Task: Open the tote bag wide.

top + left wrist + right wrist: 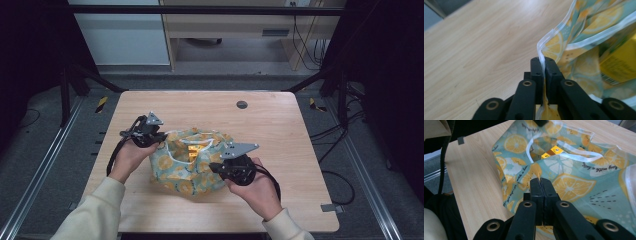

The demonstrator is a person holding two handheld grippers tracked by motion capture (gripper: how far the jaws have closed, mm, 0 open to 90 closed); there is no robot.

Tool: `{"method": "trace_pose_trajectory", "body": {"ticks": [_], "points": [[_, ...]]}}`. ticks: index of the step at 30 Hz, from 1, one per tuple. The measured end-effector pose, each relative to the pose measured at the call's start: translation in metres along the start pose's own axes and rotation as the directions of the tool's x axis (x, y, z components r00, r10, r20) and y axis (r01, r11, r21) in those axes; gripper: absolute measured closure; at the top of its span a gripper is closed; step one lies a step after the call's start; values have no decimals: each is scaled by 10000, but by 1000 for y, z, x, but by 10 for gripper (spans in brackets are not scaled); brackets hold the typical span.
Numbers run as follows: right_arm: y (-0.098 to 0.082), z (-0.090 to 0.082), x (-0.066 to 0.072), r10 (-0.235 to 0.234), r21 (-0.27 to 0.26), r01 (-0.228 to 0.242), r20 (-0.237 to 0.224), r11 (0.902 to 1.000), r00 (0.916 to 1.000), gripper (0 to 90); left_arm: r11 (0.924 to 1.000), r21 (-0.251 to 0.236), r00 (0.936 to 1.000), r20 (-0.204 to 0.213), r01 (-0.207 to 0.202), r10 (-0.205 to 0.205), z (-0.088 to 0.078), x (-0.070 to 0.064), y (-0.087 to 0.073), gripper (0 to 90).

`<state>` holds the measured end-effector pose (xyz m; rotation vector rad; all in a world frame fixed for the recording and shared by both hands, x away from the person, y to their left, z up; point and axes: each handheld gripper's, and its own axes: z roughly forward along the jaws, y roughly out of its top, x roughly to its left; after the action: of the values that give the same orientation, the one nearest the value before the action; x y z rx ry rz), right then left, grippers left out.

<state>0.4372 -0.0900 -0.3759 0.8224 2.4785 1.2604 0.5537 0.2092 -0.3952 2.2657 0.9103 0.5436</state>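
We are pinching with the left hand-held gripper (pixel 543 66), its jaws clamped together on the clear-edged rim of the lemon-print bag (pixel 192 167); no gap is showing between the pads beyond the thin plastic itself; and the right hand-held gripper (pixel 541 188) is doing the same on the near side, jaws pressed tight on a fold of the printed fabric; so we are holding one bag from two sides, the left hand (pixel 131 156) at its left rim, the right hand (pixel 257 187) at its front right. Counting up: two hand-held grippers, one bag, one yellow box (pixel 551 152) peeking out of the bag's mouth; a white handle strap (pixel 584 155) is looping across the opening. The bag is sitting about mid-surface, slightly toward our side; the wooden surface (pixel 280 125) is lying bare beyond it and to both flanks, with a small round grommet (pixel 242 104) near the far edge; the near edge is running close under our forearms.
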Motion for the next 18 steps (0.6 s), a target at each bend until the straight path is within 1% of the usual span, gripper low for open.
{"method": "trace_pose_trajectory", "body": {"ticks": [2,4,6,7,8,10,13,15,18], "points": [[-2,-1,0,4,4,-4,63,10000,10000,896,9987,-506,10000,25,40,-39,-11,-3,0,887],[-5,-3,0,45,5,-45,97,10000,9999,895,9947,-1028,9999,94,56,-47,-24,-7,0,890],[-9,-5,0,42,21,-43,228,10000,9997,893,9889,-1485,9997,259,36,3,-39,-13,-1,891],[-12,-5,1,75,10,-76,283,10000,9996,893,9872,-1592,9994,352,35,21,-44,-15,-2,891],[-14,-5,2,112,10,-112,300,9999,9995,893,9842,-1770,9984,560,70,30,-50,-18,-5,891],[-19,-5,3,155,86,-159,355,9998,9992,892,9818,-1896,9964,842,110,51,-57,-23,-10,891],[-27,-3,5,211,215,-219,383,9995,9990,892,9759,-2169,9927,1207,247,17,-67,-29,-20,892],[-33,-2,6,235,329,-251,480,9991,9986,892,9728,-2302,9914,1307,247,58,-74,-32,-28,892],[-41,0,5,323,532,-353,558,9980,9979,886,9714,-2362,9896,1437,237,108,-80,-36,-36,892]]}}
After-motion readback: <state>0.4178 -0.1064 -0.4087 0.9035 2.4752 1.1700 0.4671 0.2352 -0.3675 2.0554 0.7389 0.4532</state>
